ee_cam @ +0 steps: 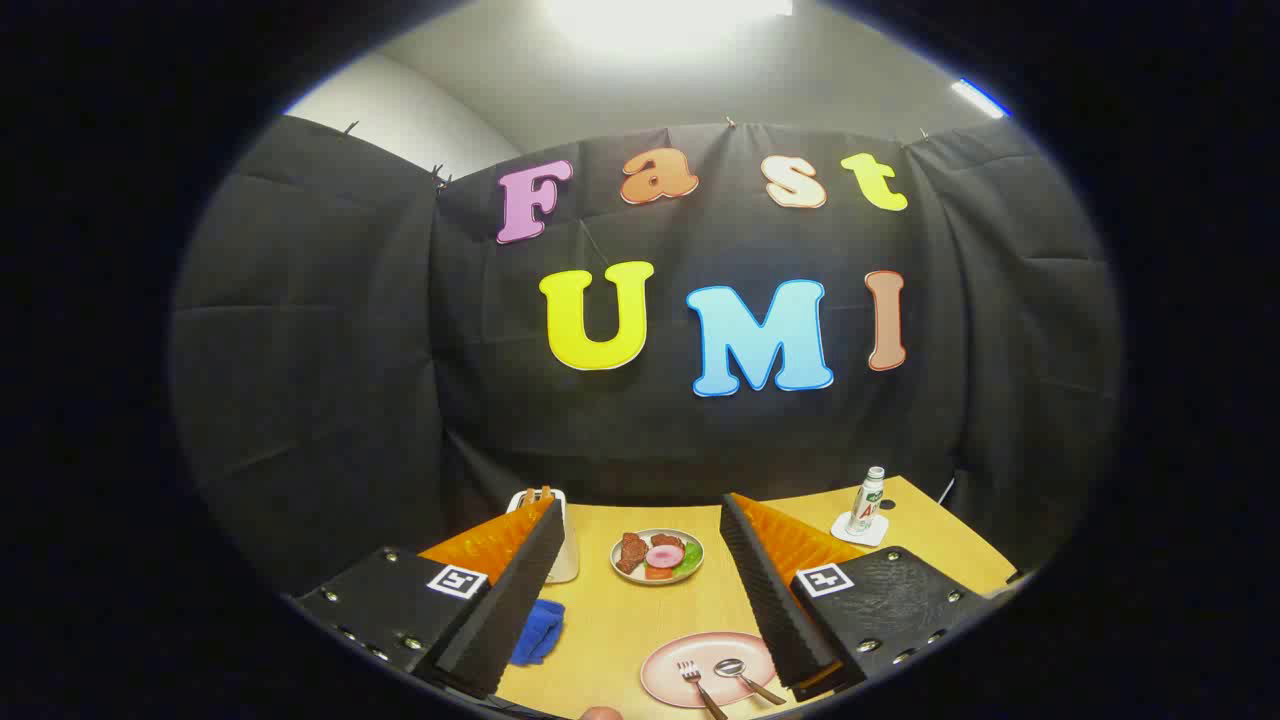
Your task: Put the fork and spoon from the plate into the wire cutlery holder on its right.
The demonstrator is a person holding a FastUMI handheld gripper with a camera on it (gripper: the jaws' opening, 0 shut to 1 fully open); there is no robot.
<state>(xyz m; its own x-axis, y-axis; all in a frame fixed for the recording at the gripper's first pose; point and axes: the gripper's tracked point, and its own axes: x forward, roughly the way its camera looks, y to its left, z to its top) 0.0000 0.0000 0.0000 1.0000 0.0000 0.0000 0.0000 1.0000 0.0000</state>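
- The light wooden table spreads under and ahead of the fingers, with black cloth as the booth's wall behind it
- The gripper hangs above the near part of the table; its two fingers stand wide apart, released, with nothing between them but bare table and dishes below
- The round pink plate lies on the table low between the fingers, nearer the right one; part of its right rim is hidden by that finger
- A smaller grey plate holding brown meat pieces, a pink slice and something green sits farther off, between the fingertips
- A white toaster-like box with brown slices in its top stands beyond the left finger, partly hidden by it
- A crumpled blue cloth lies just beside the left finger, on its inner side
- A small clear bottle with a white cap stands upright on a white square coaster, beyond the right finger
- The metal spoon lies on the pink plate, bowl pointing away, handle running off the near rim
- The metal fork lies just left of the spoon, apart from it, tines pointing away; the wire cutlery holder cannot be made out
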